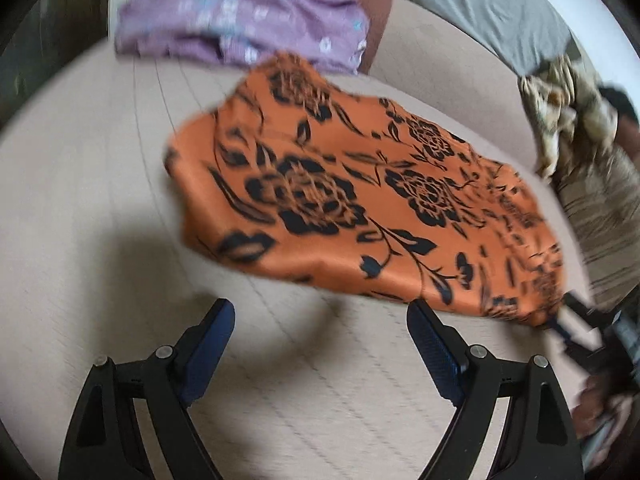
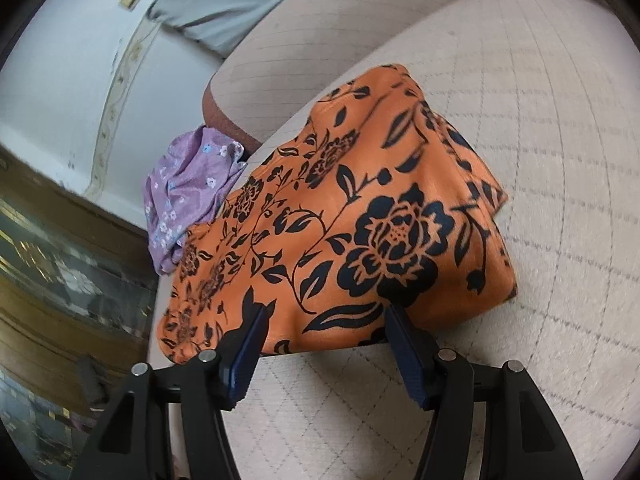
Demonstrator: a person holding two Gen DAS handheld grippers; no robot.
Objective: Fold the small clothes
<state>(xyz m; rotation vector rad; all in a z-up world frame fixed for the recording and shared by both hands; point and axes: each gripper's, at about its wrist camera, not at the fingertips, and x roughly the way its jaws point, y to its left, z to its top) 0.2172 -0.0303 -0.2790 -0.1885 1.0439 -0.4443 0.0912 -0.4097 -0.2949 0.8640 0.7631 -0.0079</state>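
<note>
The orange floral garment (image 2: 340, 220) is laid flat on the quilted beige cushion (image 2: 540, 160), near a purple floral garment (image 2: 192, 196), presumably so a fold can be made. Its near edge is straddled by the right tongs (image 2: 326, 316), parted with no grip seen. The left tongs (image 1: 320, 312) are held wide open and empty beside its hem, probably for a grasp.

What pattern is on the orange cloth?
Black roses, leaves and vines on the orange cloth, sharpest in the right wrist view.
</note>
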